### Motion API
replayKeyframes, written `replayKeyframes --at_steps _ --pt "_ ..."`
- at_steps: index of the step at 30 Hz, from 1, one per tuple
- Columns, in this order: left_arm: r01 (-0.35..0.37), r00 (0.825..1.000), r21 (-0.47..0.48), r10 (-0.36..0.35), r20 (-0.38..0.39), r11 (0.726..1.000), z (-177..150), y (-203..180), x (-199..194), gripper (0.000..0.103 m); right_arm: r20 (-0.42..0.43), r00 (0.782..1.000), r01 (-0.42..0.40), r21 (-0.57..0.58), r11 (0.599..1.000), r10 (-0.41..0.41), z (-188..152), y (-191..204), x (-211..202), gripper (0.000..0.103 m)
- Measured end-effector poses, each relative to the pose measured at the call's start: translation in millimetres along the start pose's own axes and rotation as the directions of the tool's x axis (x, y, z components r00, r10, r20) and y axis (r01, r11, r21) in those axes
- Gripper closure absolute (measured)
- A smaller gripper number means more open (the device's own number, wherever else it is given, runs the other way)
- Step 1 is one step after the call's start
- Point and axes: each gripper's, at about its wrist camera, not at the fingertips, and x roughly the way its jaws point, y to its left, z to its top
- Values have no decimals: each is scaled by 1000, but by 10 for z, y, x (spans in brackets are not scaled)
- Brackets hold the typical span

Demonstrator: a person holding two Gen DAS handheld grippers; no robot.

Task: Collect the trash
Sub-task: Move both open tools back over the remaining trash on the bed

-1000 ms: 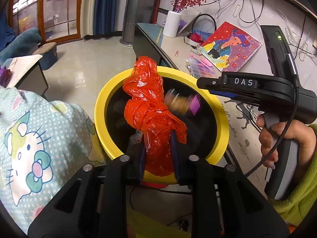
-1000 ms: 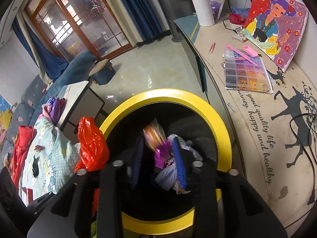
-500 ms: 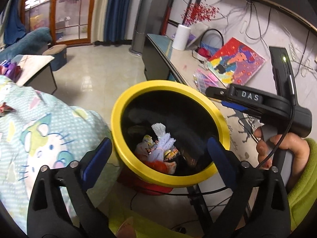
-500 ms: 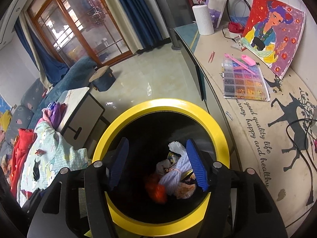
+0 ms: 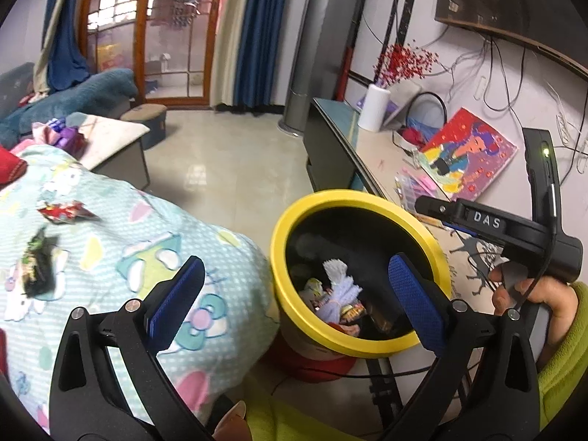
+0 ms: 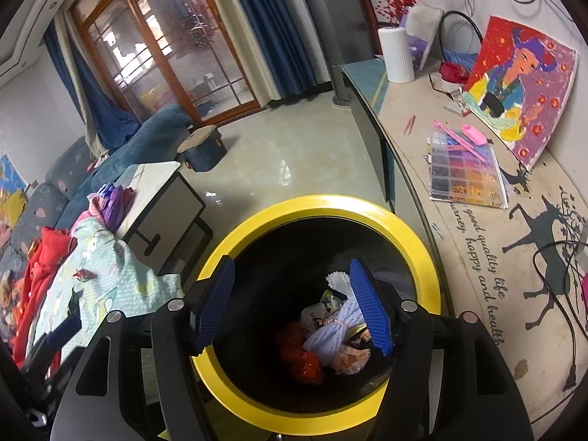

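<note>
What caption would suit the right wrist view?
Open right gripper above the yellow-rimmed bin, red plastic bag and wrappers inside.

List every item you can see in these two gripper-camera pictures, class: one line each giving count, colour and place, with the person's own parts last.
bin: one, yellow rim, black inside, beside the desk
red bag: one, crumpled, in the bin
white net wrap: one, in the bin among wrappers
blanket: one, pale blue cartoon print, left of the bin
wrappers on blanket: two, red and dark
bead box: one, multicoloured, on the desk
painting: one, red and purple, leaning on the wall
vase: one, white, desk's far end
left gripper: open, empty
right gripper: open, empty, above the bin
</note>
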Motion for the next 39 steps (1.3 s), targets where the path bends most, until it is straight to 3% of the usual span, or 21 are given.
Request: replayKeyframes --at_steps 7,20,39 --pt "-69 996 -21 70 55 997 47 135 -178 11 27 998 -50 -65 997 52 -3 304 -129 40" --pt "-186 973 -93 197 123 978 67 511 -531 11 72 984 -144 -219 965 163 -108 959 -361 38" --pt "-317 928 -225 351 128 921 -44 1106 -967 11 -23 963 -261 -350 900 270 -286 1757 -291 35"
